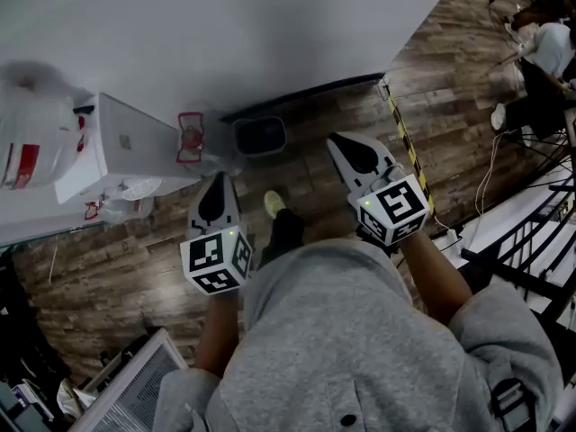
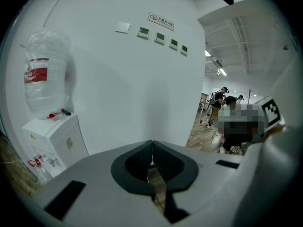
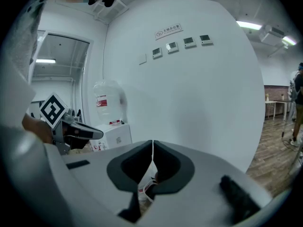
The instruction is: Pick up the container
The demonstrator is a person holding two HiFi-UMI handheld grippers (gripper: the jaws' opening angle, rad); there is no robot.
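Observation:
A dark grey bin-like container (image 1: pixel 260 136) stands on the wood floor against the white wall. Both grippers are held out in front of the person's grey hoodie, above the floor and short of the container. My left gripper (image 1: pixel 219 183) points toward the wall just left of it, and my right gripper (image 1: pixel 340 144) hangs just right of it. The left gripper's (image 2: pixel 152 143) jaws meet tip to tip with nothing between them. The right gripper's (image 3: pixel 152 143) jaws are likewise shut and empty. The container does not show in either gripper view.
A white water dispenser (image 1: pixel 126 147) with a large bottle (image 1: pixel 31 138) stands left of the container, with a red-and-white holder (image 1: pixel 190 138) beside it. Yellow-black tape (image 1: pixel 405 142) runs across the floor at right. People (image 2: pixel 222 100) stand farther off; cables and furniture lie at right.

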